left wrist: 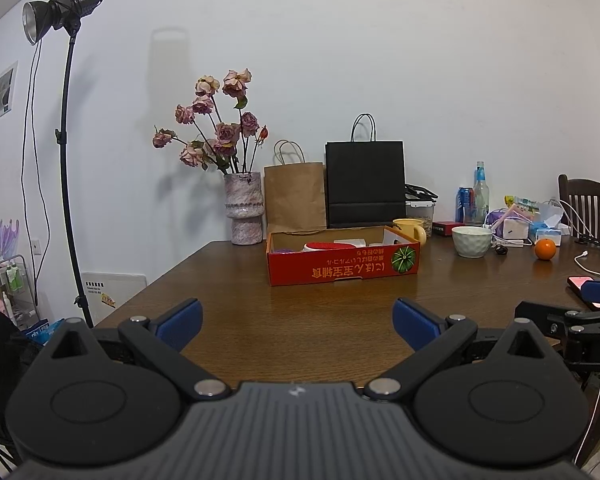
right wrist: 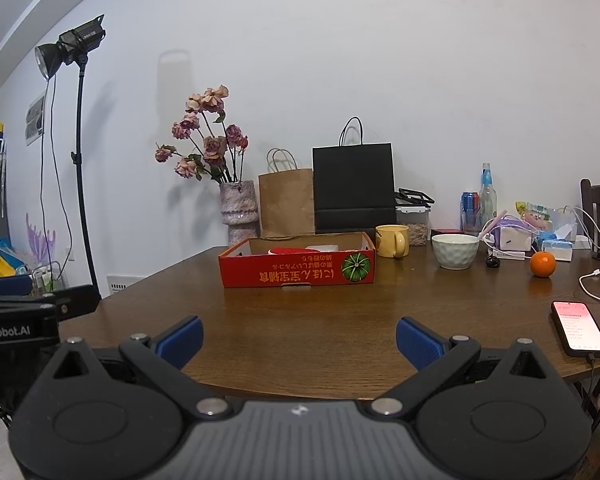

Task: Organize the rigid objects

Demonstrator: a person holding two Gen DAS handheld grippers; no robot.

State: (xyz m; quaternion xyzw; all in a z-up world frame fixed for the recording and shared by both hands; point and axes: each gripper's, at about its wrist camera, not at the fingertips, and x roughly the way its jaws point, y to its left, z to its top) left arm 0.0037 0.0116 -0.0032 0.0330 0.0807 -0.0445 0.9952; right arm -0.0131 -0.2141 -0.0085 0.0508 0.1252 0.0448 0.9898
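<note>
At the near edge of the brown wooden counter (left wrist: 300,320), both tools hover with nothing between their blue pads. The left hand-held gripper (left wrist: 298,322) has its fingers spread wide apart over bare wood, and the right hand-held gripper (right wrist: 300,340) is likewise spread wide and empty.

Farther back, near the middle of the counter, sits a shallow red cardboard box printed with a green pumpkin (left wrist: 342,266); a red-and-white item lies inside it, though what it is cannot be told. Just behind the box's right corner stands a yellow ceramic mug (right wrist: 392,240), and to the right of that a pale dimpled white bowl (right wrist: 455,251). A round orange fruit (right wrist: 542,264) rests well to the right of the bowl, with a small black object between them. At the counter's right edge lies a dark smartphone with a lit pinkish screen (right wrist: 578,328), plugged into a cable.

Against the white wall stand a mottled pink vase of faded roses (left wrist: 244,214), a brown paper bag (left wrist: 296,198) and a black paper bag (left wrist: 365,184), side by side. A black studio light on a tall stand (left wrist: 66,8) rises at the left.
</note>
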